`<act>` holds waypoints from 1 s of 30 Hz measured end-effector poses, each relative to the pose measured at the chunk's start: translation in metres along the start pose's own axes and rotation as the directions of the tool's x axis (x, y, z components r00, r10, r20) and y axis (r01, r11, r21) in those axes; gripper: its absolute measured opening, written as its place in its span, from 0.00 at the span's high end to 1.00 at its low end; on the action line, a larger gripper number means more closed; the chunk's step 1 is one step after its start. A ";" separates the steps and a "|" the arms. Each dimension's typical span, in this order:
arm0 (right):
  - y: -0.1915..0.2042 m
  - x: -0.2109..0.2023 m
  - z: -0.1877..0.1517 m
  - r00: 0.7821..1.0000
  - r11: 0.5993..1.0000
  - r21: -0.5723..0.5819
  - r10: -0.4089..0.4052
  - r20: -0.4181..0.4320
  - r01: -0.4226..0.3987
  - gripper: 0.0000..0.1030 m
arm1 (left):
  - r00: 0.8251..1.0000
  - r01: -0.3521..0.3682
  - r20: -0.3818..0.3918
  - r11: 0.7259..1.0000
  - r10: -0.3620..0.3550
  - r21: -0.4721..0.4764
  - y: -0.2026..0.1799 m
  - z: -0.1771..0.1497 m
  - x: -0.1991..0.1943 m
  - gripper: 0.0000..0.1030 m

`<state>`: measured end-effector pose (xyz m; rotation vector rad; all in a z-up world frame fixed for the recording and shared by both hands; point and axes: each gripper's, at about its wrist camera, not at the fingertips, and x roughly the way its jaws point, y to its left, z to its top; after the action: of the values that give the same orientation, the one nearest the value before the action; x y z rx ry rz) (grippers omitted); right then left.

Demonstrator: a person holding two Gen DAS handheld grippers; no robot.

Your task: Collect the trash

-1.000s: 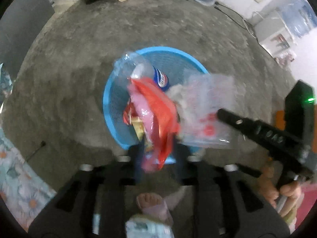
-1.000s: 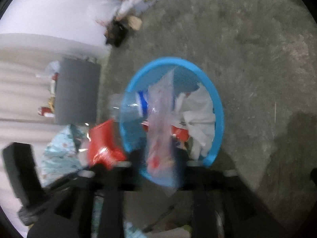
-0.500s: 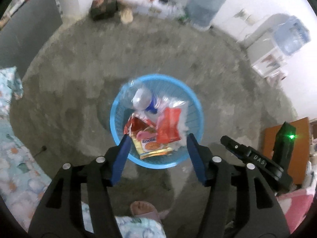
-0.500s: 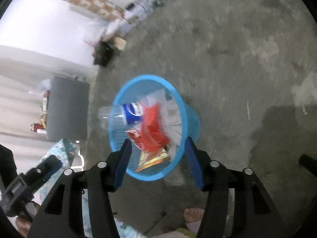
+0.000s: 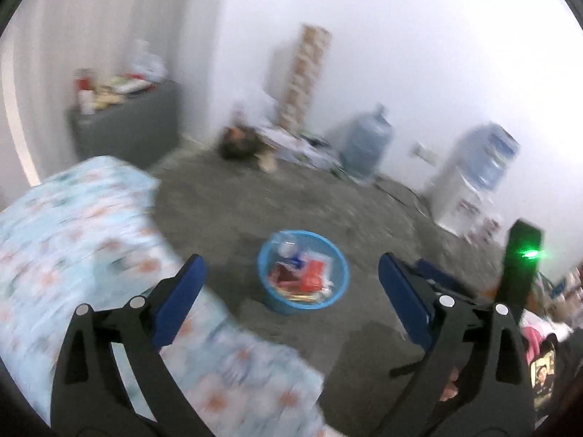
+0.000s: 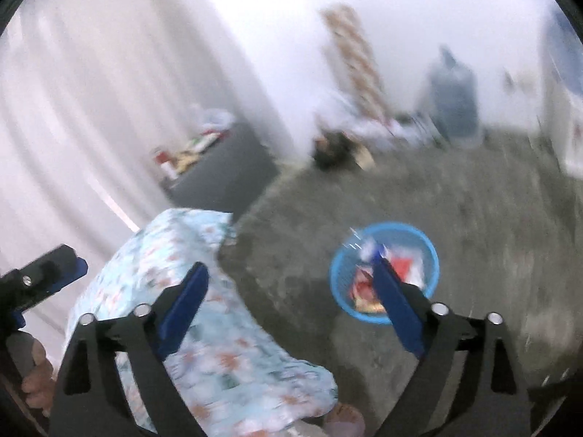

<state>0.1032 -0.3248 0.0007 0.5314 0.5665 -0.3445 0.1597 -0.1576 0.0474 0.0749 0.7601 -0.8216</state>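
A blue plastic basket [image 5: 332, 293] stands on the grey concrete floor and holds red wrappers [image 5: 312, 279], clear plastic and a bottle. It also shows in the right wrist view [image 6: 431, 251], partly behind my right finger. My left gripper [image 5: 289, 287] is open and empty, well back from and above the basket. My right gripper [image 6: 289, 291] is open and empty, with the basket to its right. The right gripper's body with a green light [image 5: 521, 273] shows at the right of the left wrist view. Both views are blurred.
A bed with a floral light-blue cover [image 5: 73, 240] lies at the left, also in the right wrist view [image 6: 204, 327]. A grey cabinet [image 5: 124, 131] with clutter, water jugs [image 5: 368, 145], a water dispenser [image 5: 473, 178] and boxes line the far wall.
Both grippers have let go of their trash into the basket, opened wide, and pulled up and back. The views now look across the room.
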 end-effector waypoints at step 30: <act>0.149 -0.067 -0.105 0.983 0.790 -0.606 -0.171 -0.068 0.095 0.06 | 0.801 -0.597 -0.183 0.741 0.570 -0.307 0.055 -0.173 -0.107 0.09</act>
<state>0.0730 -0.1345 0.0210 -0.1121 0.7923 -0.2462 0.0501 0.0078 -0.0237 0.0214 0.8817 -0.0680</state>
